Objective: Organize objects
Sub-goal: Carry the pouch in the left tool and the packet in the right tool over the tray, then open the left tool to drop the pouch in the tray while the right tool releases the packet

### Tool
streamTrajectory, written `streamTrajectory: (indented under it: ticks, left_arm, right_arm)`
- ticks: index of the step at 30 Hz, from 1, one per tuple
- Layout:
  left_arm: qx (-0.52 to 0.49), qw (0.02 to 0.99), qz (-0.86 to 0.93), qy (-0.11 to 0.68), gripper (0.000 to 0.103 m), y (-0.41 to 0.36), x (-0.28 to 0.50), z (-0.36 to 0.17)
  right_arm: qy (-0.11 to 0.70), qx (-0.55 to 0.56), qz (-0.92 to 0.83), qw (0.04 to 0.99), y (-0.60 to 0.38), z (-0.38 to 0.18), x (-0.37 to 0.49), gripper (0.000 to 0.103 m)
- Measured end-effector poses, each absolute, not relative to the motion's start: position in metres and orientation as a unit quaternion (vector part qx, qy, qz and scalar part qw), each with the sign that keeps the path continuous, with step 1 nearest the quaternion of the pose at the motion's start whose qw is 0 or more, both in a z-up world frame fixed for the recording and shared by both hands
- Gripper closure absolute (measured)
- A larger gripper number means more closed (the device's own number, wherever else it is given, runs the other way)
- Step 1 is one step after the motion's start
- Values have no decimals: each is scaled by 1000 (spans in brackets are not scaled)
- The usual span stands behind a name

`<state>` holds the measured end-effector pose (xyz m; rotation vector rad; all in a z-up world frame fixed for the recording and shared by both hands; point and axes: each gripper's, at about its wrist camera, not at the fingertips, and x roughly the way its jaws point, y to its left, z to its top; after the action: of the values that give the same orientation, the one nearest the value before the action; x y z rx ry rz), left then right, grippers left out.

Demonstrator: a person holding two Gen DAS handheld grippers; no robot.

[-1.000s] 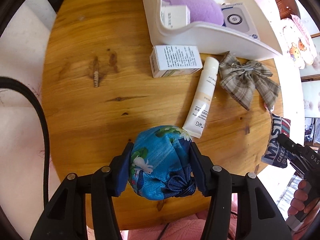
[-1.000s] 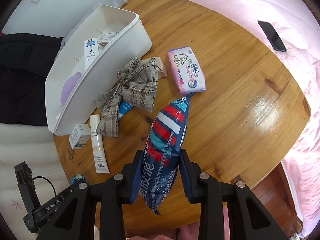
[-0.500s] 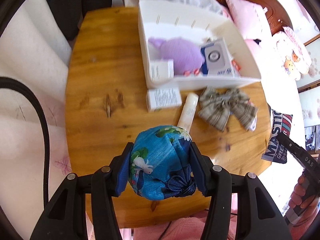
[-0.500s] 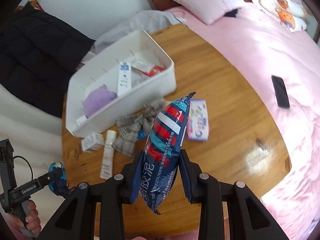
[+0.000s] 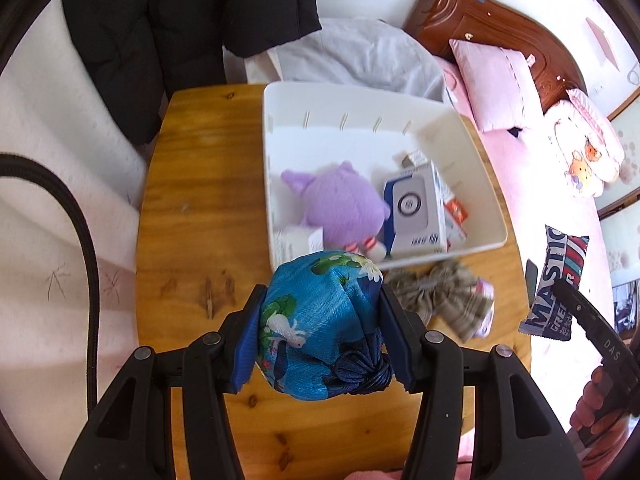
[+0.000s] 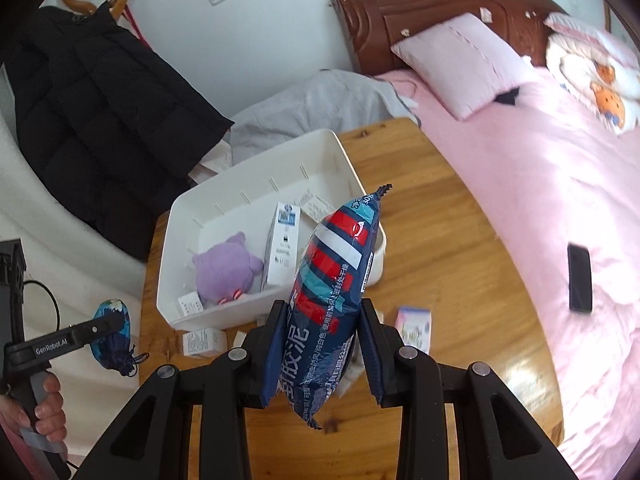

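My left gripper is shut on a blue floral drawstring pouch and holds it high above the round wooden table, in front of the white bin. My right gripper is shut on a dark blue striped snack bag, also raised above the table. The bin holds a purple plush and a white box. The snack bag also shows at the right of the left wrist view.
A plaid bow and a pink tissue pack lie on the table in front of the bin, with a small white box. A black coat hangs behind. A pink bed with a phone lies to the right.
Both grippers have risen well above the table with their objects still held, so the table and bin look smaller and farther, and the bin's inside has come into view.
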<state>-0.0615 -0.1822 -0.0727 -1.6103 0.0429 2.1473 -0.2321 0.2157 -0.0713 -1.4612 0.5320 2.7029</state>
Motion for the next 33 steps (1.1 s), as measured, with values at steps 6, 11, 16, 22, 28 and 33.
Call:
streamTrajectory:
  ticks: [6,11,16,22,28,33]
  left_arm:
    - [-582,210,786,6,45,-164,-86,-75]
    - [-583,187,790,5,45,-149,-106,-84]
    - [-583,176,793,-4,45,-138,-122,-93]
    - [-583,168,795,4,45,-124,-134,-105]
    - [-577,165,800,18,45,-113,-141,-113]
    - [-574,161,802,16,45,-107,-146,-115]
  right_arm:
    - [135,-455,880,-11,216,-73,-258,68]
    - [117,-446,886,-42,215,-83,-279,68]
    - [94,-447,888,-58,211,-96,-297,68]
    - [70,-451,886,-77,207,-115,-317,68]
    - [55,-453,885,-92,206,-130,-330,68]
    - [51,-457,883,-95,206,-139,-340,68]
